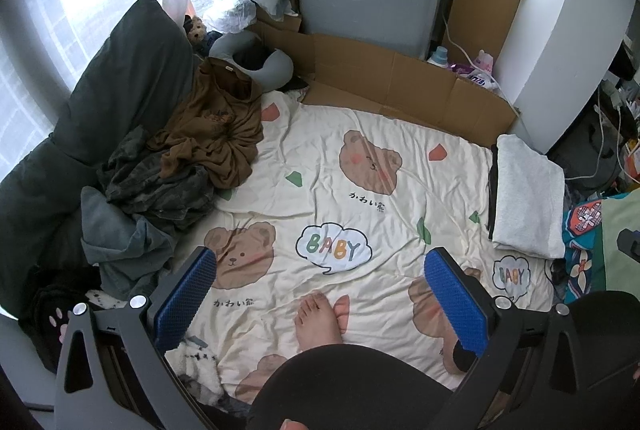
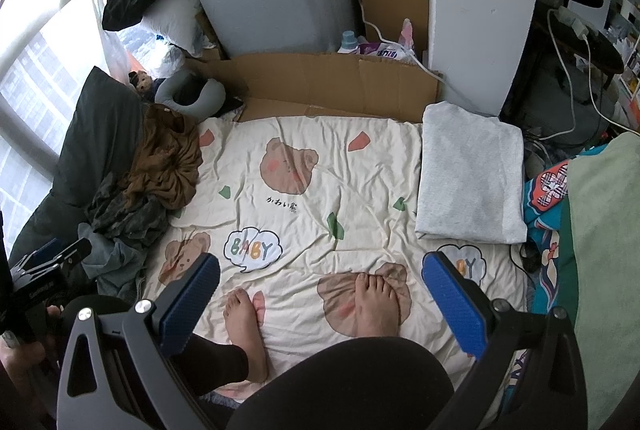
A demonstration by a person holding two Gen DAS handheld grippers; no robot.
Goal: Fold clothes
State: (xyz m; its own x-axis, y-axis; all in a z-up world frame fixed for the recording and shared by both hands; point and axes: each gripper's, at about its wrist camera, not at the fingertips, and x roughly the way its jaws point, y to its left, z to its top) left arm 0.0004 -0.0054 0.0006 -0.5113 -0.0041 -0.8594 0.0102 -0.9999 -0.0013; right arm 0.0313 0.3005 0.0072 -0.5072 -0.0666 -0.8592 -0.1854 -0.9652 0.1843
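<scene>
- I am holding the left gripper (image 1: 320,294) high over the cream bear-print bedsheet (image 1: 360,190), its 2 blue-padded fingers (image 1: 186,294) spread wide and gripping nothing; I judge this a pause between garments.
- I am keeping the right gripper (image 2: 320,300) at a like height, fingers (image 2: 454,304) spread apart and bare, both rigs clear of the cloth so the whole bed stays in view.
- The crumpled brown T-shirt (image 1: 212,126) is lying on top of the heap of unfolded clothes, over a dark camouflage garment (image 1: 160,186) and a grey-blue one (image 1: 120,238), against the dark grey pillow (image 1: 100,102) at the left.
- 1 folded light grey garment (image 2: 468,174) is resting at the right edge, well apart from the heap, which looks like the finished spot.
- The middle of the sheet is being left bare as folding space; my bare feet (image 2: 376,304) are standing at its near end.
- Next, I judge, the brown T-shirt wants lifting.
</scene>
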